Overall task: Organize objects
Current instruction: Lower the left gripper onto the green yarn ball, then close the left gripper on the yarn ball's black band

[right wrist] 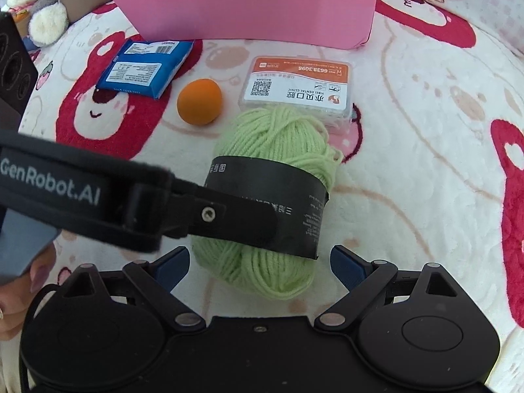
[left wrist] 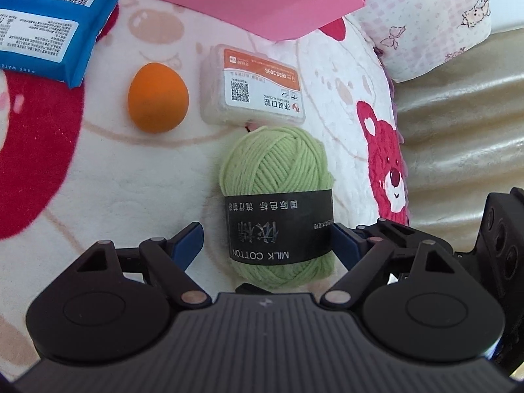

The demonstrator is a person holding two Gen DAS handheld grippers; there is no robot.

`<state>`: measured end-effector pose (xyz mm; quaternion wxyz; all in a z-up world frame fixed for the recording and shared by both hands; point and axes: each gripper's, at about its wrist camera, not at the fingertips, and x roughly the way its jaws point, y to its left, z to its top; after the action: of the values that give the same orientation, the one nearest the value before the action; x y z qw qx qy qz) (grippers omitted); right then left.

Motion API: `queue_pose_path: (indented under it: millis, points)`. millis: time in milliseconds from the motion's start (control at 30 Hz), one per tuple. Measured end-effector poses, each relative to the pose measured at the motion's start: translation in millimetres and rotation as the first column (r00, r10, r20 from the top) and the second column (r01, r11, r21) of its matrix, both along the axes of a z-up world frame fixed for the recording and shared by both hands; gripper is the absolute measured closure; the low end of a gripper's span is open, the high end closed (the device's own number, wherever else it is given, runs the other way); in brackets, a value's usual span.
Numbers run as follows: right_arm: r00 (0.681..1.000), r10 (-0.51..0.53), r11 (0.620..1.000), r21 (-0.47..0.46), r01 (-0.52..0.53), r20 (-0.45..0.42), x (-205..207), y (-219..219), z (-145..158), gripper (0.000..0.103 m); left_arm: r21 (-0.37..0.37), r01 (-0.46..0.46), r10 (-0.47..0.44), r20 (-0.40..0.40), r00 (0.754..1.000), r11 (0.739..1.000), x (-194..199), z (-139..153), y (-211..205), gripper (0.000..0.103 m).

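Both cameras sit low on their grippers, looking forward and down along the jaws onto a patterned blanket (left wrist: 82, 177). The left wrist view is close to the green ball of yarn (left wrist: 278, 203), which lies just ahead of it. The right wrist view sees the same yarn (right wrist: 271, 196) from slightly higher and further back. Both share the yarn, and beyond it an orange egg-shaped ball (left wrist: 158, 97) and a clear plastic box (left wrist: 253, 88) (label upside down in both).

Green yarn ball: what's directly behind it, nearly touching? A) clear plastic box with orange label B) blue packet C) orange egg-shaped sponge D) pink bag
A: the clear plastic box sits right behind the green yarn ball, while the orange sponge lies apart, off to the side.
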<state>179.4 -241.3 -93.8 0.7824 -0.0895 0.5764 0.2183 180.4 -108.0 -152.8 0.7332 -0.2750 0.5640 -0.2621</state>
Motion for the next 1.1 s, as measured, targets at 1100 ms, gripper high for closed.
queue_pose_path:
  millis: [1100]
  points:
    - [0.973, 0.027, 0.998, 0.044, -0.039, 0.23, -25, 5, 31, 0.036, -0.025, 0.001, 0.004, 0.209, 0.978, 1.0, -18, 45, 9, 0.046]
